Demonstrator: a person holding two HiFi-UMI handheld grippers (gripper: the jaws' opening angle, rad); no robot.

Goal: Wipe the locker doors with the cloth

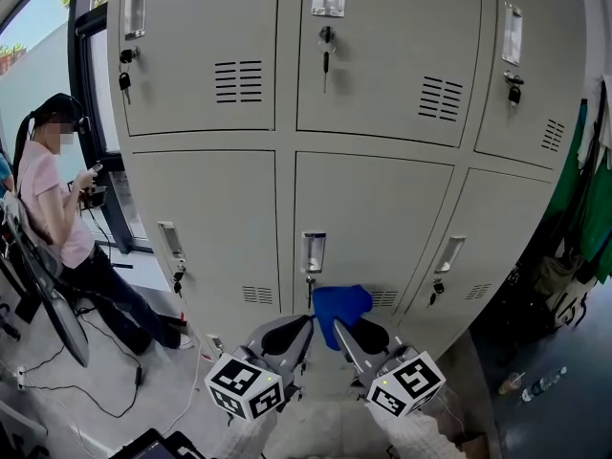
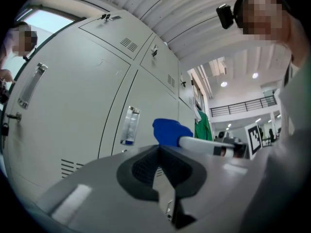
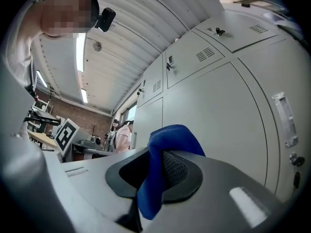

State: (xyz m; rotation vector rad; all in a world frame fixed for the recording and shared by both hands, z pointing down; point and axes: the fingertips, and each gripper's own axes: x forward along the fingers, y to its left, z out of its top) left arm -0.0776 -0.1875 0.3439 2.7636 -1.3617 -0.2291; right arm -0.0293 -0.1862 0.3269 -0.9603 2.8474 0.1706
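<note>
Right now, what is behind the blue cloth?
The lower middle locker door; its vent slots peek out beside. The cloth, in the right claw, hides the patch behind it.

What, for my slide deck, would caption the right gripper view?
Right gripper shut on a blue cloth, held close to the grey locker doors.
</note>
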